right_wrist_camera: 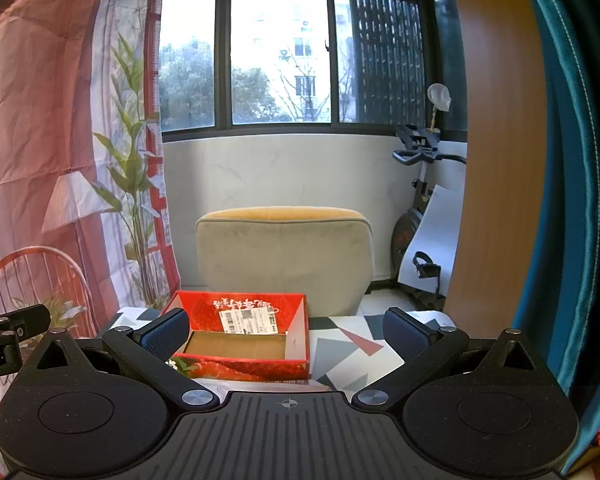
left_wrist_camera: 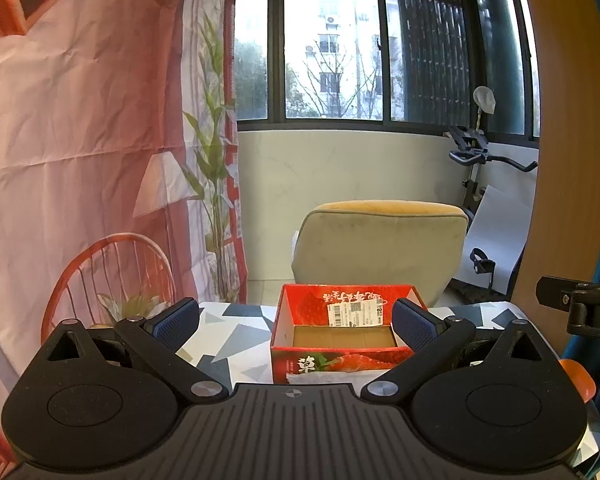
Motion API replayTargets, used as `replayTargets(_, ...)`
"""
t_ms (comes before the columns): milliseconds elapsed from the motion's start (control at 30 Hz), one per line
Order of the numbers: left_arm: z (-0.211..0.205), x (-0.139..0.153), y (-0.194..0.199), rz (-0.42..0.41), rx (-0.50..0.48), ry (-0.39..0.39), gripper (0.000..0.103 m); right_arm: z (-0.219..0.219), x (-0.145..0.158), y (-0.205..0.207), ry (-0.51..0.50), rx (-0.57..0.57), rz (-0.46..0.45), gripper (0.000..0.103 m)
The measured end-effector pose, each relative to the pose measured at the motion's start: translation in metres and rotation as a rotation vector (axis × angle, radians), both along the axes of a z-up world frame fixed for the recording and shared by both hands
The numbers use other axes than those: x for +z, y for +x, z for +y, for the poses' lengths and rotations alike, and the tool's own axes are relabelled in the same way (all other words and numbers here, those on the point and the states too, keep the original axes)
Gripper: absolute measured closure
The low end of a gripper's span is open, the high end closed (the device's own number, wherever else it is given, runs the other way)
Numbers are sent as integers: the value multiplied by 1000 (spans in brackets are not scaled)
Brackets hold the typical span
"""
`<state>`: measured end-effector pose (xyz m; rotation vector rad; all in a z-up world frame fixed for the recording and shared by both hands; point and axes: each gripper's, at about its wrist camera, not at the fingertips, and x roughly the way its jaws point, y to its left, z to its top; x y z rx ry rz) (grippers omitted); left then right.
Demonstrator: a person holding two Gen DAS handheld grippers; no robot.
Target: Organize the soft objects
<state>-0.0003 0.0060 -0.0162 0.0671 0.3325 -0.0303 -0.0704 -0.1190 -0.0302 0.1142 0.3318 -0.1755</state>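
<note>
- Left gripper point(left_wrist_camera: 296, 322) held level above the patterned tablecloth point(left_wrist_camera: 236, 340), jaws spread wide, nothing between the blue pads point(left_wrist_camera: 178, 322)
- Right gripper point(right_wrist_camera: 286, 330) likewise spread wide and holding nothing, raised over the same tablecloth
- Red strawberry-print box point(left_wrist_camera: 342, 334) on the tablecloth just ahead of both tools, open-topped, bare cardboard floor showing, white shipping label point(left_wrist_camera: 355, 314) on its far inner wall
- No soft items visible in either wrist view
- Beige armchair point(right_wrist_camera: 284, 258) behind the table, exercise bike point(right_wrist_camera: 418, 208) by the window
</note>
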Motion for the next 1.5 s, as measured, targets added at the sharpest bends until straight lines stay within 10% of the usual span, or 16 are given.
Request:
replayTargets(1000, 3, -13, 12, 41, 19, -1, 0, -8, -7, -3, 78, 98, -104, 0)
replayTargets(1200, 13, -31, 30, 68, 73, 23, 0, -10, -29, -4, 42, 174, -228, 0)
replayTargets(1500, 50, -85, 70, 199, 148, -29, 0, -13, -95, 40, 100, 127, -115, 0)
